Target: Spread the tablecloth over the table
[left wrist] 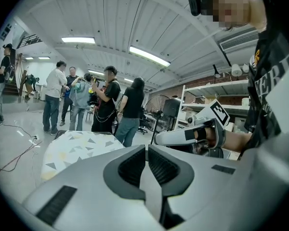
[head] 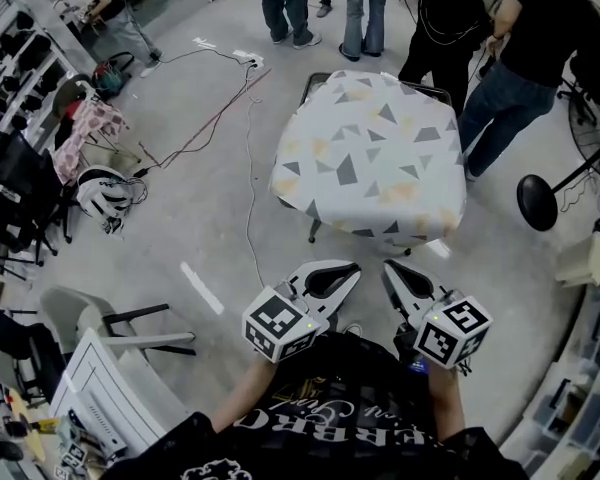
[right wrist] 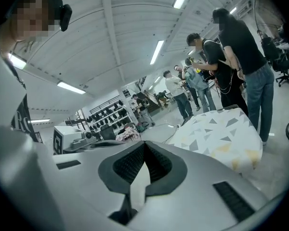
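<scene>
A white tablecloth point(head: 372, 158) printed with grey and yellow triangles lies draped over a small table, hanging down its sides; it also shows as the cloth point(left wrist: 74, 150) at lower left of the left gripper view and the cloth point(right wrist: 221, 137) at right of the right gripper view. My left gripper point(head: 355, 267) and right gripper point(head: 388, 266) hover side by side close to my body, short of the table's near edge, both shut with nothing between the jaws. The left gripper point(left wrist: 147, 148) and right gripper point(right wrist: 144, 144) tips meet. The table's legs are mostly hidden by the cloth.
Several people point(head: 500, 58) stand round the far and right sides of the table. Cables point(head: 248, 168) run over the concrete floor at left. A plastic chair point(head: 100, 318) stands at lower left, a round stand base point(head: 536, 202) at right, shelving along both walls.
</scene>
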The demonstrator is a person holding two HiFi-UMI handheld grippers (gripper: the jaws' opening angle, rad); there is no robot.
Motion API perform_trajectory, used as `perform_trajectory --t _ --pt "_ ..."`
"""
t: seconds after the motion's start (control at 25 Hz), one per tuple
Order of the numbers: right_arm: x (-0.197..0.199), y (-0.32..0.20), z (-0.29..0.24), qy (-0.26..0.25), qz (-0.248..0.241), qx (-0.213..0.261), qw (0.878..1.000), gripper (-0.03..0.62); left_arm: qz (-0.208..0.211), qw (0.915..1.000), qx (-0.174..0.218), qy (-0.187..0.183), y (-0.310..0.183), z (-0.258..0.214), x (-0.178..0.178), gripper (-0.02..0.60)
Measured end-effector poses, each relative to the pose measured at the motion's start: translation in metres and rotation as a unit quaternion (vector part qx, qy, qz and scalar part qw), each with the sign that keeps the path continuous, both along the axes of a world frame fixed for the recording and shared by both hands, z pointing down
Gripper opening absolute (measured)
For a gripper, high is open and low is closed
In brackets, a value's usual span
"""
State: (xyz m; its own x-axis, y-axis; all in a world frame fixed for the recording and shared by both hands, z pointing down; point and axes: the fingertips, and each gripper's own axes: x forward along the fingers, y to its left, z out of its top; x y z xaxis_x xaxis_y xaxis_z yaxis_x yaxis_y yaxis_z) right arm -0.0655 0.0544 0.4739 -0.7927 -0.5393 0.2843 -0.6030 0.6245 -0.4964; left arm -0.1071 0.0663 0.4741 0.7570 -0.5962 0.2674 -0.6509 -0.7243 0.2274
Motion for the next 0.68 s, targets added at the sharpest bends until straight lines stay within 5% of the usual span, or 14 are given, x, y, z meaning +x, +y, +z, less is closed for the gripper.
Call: perform_trajectory --t 0.68 --pt "0.009 0.0017 -0.0001 0.004 0.005 -0.008 1.0 0.014 0.018 0.9997 0.01 -0.012 0.0037 -0.0042 0.008 0.034"
